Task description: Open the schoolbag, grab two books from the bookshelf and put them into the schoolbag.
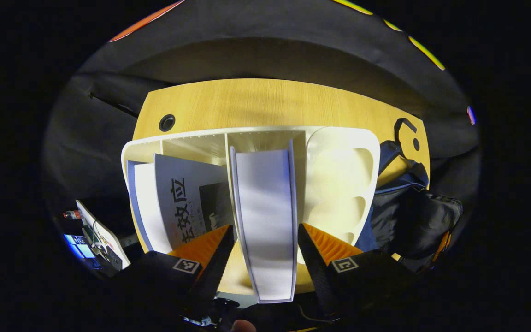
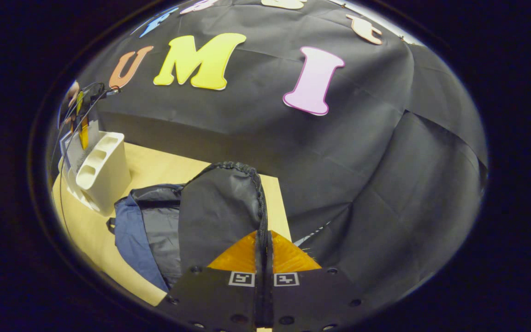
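Note:
A white bookshelf [image 1: 339, 170] stands on the wooden table [image 1: 270, 101]. My left gripper [image 1: 265, 228] is shut on an upright book [image 1: 265, 193] with white pages in the shelf's middle slot, one finger on each cover. A second book [image 1: 187, 203] with a grey cover leans in the slot to its left. The dark schoolbag [image 1: 413, 212] lies just right of the shelf. In the right gripper view, my right gripper [image 2: 264, 240] is shut on the zipper edge of the schoolbag's flap [image 2: 219, 207] and holds it raised. The bookshelf [image 2: 104, 170] and the left gripper [image 2: 82, 129] show far left.
A round cable hole [image 1: 167, 122] sits in the table's far left corner. Electronics and cables [image 1: 95, 235] lie beyond the table's left edge. The bag's blue lining [image 2: 132, 235] spreads over the table [image 2: 155, 166] beside the shelf. Black cloth walls close in behind.

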